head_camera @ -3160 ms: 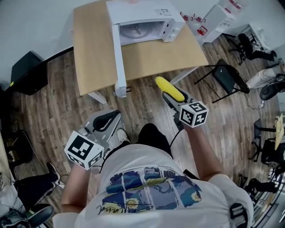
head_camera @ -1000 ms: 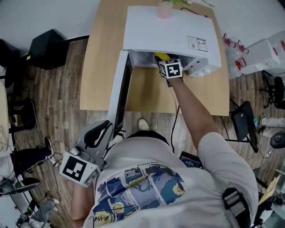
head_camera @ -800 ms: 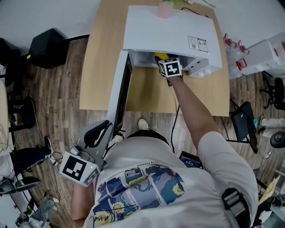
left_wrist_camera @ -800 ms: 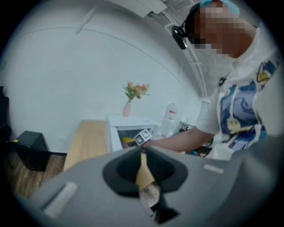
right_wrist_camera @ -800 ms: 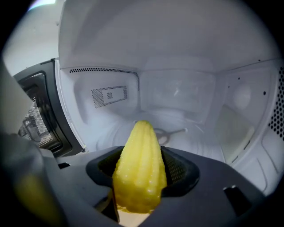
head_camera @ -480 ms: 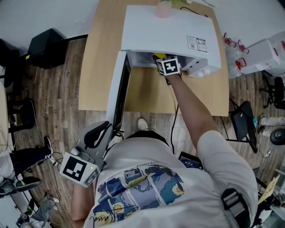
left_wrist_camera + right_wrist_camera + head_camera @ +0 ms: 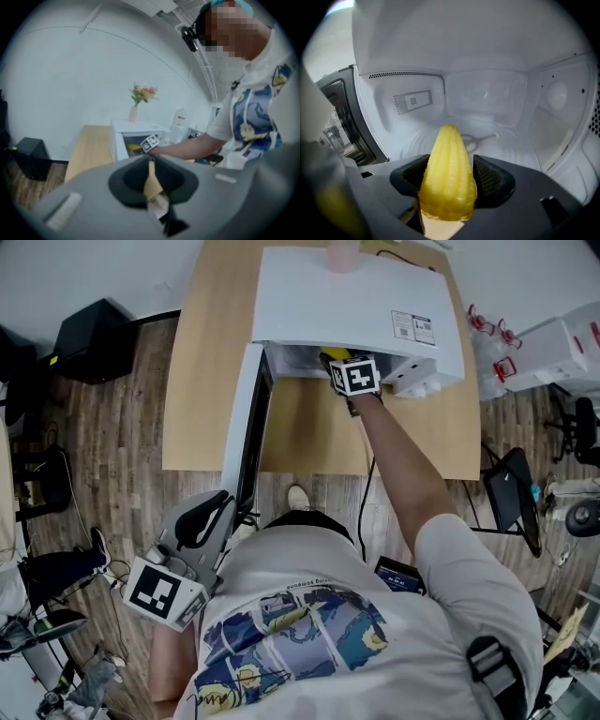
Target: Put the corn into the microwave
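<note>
- Since 3.2 s ago the R arm's been reaching fwd: right gripper (image 7: 337, 364) + corn (image 7: 330, 358) are now sitting at the microwave (image 7: 356, 296) mouth, no longer out over the floor (image 7: 112, 456).
- Head view: microwave is standing on the wooden table (image 7: 202, 381), door (image 7: 246, 427) swinging open to the left. Left gripper (image 7: 217, 507) is hanging low by the person's hip, well apart.
- Left gripper view: jaws are pressing together, nothing btwn them.
- Right gripper view: jaws are clamping the corn's thick end — tip is pointing into the white cavity, twd the back wall.
</note>
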A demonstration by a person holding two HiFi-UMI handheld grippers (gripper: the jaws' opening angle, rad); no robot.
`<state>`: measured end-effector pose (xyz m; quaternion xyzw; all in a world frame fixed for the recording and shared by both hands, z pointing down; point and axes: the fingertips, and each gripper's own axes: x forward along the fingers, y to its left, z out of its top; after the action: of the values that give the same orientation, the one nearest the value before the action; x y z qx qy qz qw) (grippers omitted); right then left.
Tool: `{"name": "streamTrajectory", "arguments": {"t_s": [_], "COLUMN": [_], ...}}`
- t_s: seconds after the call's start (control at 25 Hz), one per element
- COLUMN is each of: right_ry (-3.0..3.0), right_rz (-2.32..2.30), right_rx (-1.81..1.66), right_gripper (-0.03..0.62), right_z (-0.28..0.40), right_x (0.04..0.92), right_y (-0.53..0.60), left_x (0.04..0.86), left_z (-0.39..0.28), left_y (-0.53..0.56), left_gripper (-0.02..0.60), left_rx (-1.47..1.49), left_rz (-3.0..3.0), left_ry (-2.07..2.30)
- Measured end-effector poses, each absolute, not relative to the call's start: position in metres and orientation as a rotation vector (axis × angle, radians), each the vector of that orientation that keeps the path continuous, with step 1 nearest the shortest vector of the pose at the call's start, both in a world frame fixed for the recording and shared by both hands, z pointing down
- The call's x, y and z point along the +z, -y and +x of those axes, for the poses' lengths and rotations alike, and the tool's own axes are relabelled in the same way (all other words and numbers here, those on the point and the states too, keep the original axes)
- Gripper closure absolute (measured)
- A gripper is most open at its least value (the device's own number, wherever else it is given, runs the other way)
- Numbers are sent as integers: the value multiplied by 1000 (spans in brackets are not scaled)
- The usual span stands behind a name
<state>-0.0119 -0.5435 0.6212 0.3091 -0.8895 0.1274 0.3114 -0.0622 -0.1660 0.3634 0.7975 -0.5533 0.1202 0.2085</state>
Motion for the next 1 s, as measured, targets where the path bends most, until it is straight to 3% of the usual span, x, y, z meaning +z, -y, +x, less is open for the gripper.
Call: {"name": "streamTrajectory", "arguments": {"t_s": [0.48,1.0], "right_ry": [2357,2318], "right_rz": [970,1058], "right_rx": [425,501], "right_gripper": [324,326], "right_z": [31,80], "right_x": [613,606], "right_y": [519,421], "left_x": [362,363], "left_z": [-60,-64], "left_y": [157,126], "left_gripper": [538,538], "left_rx": [319,295], "left_rz": [2297,2413], "left_ry": [1460,1296]}}
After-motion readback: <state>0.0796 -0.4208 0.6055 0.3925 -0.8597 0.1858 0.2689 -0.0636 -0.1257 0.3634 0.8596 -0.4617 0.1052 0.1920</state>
